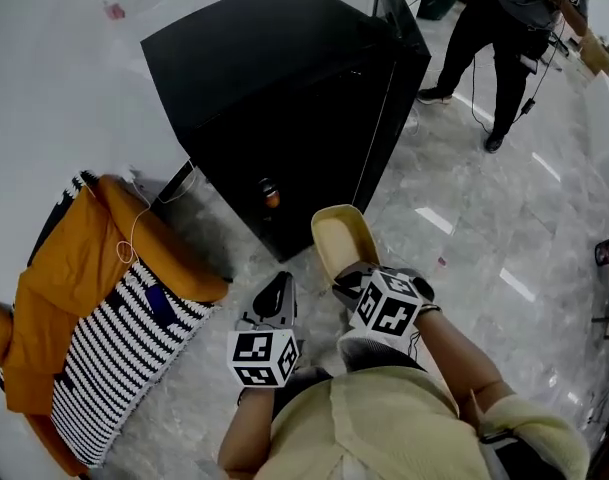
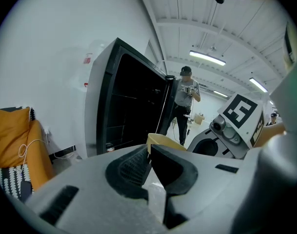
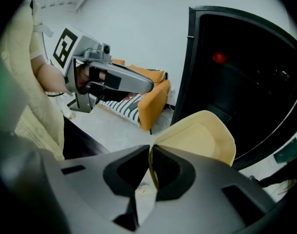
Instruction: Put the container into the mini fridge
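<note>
Two grippers we record: right gripper fingers clamp the pale yellow plastic container by its rim, facing the open black mini fridge; left gripper fingers are closed on nothing.

Head view looks steeply down on the fridge; both gripper views sit low, close, facing its opening, sharing the container.

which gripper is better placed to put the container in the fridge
Right. The right gripper is clamped on the rim of the container, which points at the open mini fridge ahead. The left gripper is shut on nothing, off to the side.
</note>
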{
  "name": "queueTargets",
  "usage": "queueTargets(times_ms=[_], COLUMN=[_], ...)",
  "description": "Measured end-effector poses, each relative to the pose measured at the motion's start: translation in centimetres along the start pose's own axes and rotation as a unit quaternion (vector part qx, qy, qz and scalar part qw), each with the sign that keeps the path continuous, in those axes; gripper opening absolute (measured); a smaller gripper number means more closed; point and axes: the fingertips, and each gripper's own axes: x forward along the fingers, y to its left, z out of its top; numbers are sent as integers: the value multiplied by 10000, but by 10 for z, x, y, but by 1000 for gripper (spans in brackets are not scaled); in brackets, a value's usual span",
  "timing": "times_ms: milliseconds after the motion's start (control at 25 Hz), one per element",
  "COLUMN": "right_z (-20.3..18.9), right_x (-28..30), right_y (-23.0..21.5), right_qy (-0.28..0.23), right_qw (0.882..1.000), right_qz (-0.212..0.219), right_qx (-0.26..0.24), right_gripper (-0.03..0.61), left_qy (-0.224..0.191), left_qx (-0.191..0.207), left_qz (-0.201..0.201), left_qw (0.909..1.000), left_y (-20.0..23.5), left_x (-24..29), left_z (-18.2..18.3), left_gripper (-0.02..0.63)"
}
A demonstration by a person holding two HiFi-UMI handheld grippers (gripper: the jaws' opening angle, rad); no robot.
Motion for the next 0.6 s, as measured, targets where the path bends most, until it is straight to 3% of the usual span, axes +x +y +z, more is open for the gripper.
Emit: queueTargets(times_ms=[600], right_z=[-29], right_x=[14], right_y=[-76], right_qy=[136], right_qw=[9962], right_qz=[589], right_qx=[-632], right_gripper=[38], left_qy=[-55], left_qx=[-372], left_qz=[842], left_qw=[9957], left_y=[-3], left_x=[59], left_z=[1], left_gripper=[38])
